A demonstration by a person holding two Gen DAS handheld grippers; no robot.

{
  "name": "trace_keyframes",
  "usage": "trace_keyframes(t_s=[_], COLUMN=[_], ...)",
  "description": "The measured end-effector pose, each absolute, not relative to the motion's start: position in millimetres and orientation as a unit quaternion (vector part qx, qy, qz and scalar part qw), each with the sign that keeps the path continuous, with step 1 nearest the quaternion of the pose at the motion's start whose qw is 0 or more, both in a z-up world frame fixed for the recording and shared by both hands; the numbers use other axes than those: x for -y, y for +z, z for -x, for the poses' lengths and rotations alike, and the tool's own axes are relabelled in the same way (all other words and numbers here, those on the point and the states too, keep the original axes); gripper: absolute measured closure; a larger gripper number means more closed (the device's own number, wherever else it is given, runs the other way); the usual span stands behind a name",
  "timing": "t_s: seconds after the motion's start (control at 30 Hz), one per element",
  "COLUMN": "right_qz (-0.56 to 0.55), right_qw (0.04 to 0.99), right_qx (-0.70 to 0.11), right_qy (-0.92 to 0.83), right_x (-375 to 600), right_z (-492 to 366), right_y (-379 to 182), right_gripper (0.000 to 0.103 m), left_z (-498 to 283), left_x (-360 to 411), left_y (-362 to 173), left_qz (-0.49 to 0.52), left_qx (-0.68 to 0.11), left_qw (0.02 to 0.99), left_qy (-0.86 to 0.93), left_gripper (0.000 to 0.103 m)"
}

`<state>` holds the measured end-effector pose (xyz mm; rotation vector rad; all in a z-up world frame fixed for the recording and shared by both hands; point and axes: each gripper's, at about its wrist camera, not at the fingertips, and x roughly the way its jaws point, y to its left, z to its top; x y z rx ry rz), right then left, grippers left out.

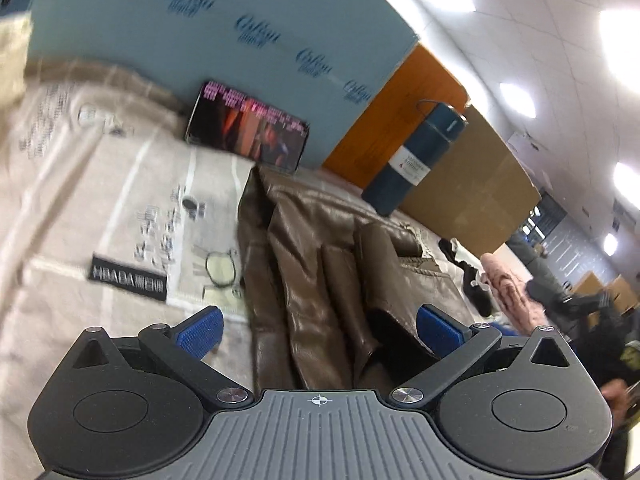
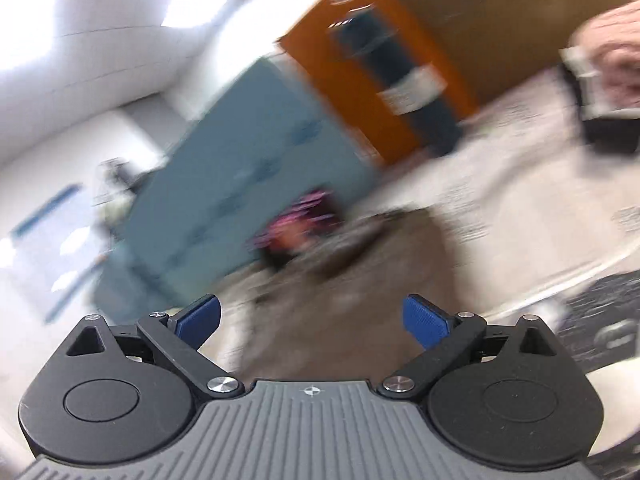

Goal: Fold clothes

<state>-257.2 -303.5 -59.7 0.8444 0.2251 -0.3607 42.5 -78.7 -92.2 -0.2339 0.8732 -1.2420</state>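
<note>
Both tongs (image 1: 318, 330) (image 2: 312, 322) agape above brown leather jacket (image 1: 320, 248) on cloth.

jackets: 1 (image 1: 320, 264) | bottles: 1 (image 1: 416, 156) | boxes: 1 (image 1: 248, 128) | foam boards: 1 (image 1: 224, 40) | pink garments: 1 (image 1: 508, 292) | grippers: 2 (image 1: 320, 330) (image 2: 312, 324)

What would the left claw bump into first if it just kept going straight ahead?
Most likely the brown leather jacket: it lies crumpled right between and ahead of the open left claw. Beyond it stands a dark blue bottle, though depth is hard to judge.
</note>
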Motion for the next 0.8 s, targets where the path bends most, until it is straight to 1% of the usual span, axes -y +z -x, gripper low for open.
trace_keyframes(t_s=[0.07,0.17,0.27,0.33,0.47,0.57,0.6,0.63,0.67,0.7,0.73,0.77,0.8], right_qz=[-0.420,-0.457,-0.469,-0.454,-0.433,-0.431,-0.431,-0.431,-0.431,-0.431,-0.424,-0.415,-0.401], right_qw=[0.878,0.858,0.853,0.860,0.871,0.877,0.877,0.878,0.879,0.879,0.882,0.886,0.889], right_qx=[-0.121,-0.156,-0.183,-0.190,-0.190,-0.173,-0.170,-0.166,-0.162,-0.157,-0.155,-0.153,-0.156], right_qy=[-0.194,-0.175,-0.140,-0.133,-0.132,-0.127,-0.127,-0.128,-0.127,-0.126,-0.134,-0.142,-0.156], right_x=[319,338,347,346,339,338,338,338,337,336,333,331,329], right_z=[261,254,241,236,230,228,230,231,232,234,234,235,234], right_y=[-68,-82,-89,-86,-85,-87,-88,-89,-89,-90,-89,-89,-89], right_gripper=[0.005,0.005,0.004,0.001,0.000,0.000,0.001,0.006,0.011,0.019,0.029,0.034,0.045], left_z=[-46,-49,-48,-47,-43,-30,-25,-22,-18,-14,-11,-11,-13], left_x=[79,80,89,102,125,130,130,129,129,129,129,128,127], left_y=[-96,-101,-102,-103,-106,-107,-108,-108,-109,-109,-109,-109,-110], left_qz=[0.125,0.147,0.143,0.139,0.147,0.137,0.128,0.121,0.112,0.097,0.084,0.079,0.082], left_qx=[-0.409,-0.420,-0.425,-0.433,-0.444,-0.422,-0.412,-0.401,-0.390,-0.379,-0.369,-0.368,-0.372], left_qw=[0.706,0.687,0.670,0.654,0.610,0.606,0.610,0.617,0.626,0.638,0.649,0.658,0.661], left_qy=[-0.565,-0.574,-0.592,-0.605,-0.640,-0.660,-0.665,-0.666,-0.666,-0.664,-0.660,-0.653,-0.647], left_gripper=[0.000,0.000,0.000,0.000,0.000,0.001,0.000,0.001,0.006,0.010,0.025,0.043,0.050])
